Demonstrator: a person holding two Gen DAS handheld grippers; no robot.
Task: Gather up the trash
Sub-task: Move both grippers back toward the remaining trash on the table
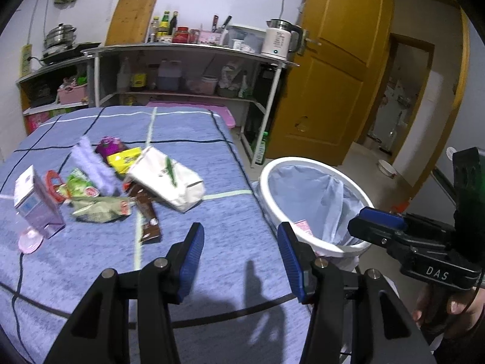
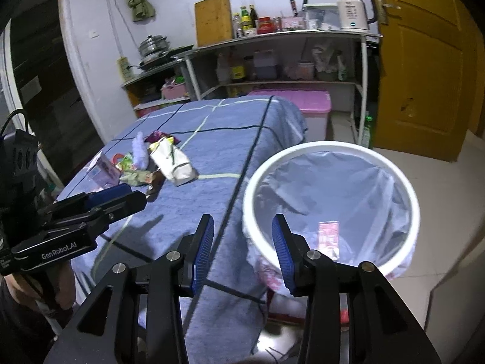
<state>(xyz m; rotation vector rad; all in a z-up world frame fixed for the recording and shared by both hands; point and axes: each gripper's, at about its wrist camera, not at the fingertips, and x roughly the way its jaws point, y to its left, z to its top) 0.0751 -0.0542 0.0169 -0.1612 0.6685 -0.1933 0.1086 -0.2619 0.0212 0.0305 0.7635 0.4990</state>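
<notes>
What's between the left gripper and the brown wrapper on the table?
Only bare blue tablecloth. In the left wrist view, the left gripper is empty with nothing between it and the brown wrapper at the pile's near edge.

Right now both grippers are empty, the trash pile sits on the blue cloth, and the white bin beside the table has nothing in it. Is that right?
One thing is wrong: the white bin is not empty. The right wrist view shows a pink wrapper lying inside its liner. The rest holds: the left gripper and right gripper hold nothing, and the trash pile sits on the blue cloth.
</notes>
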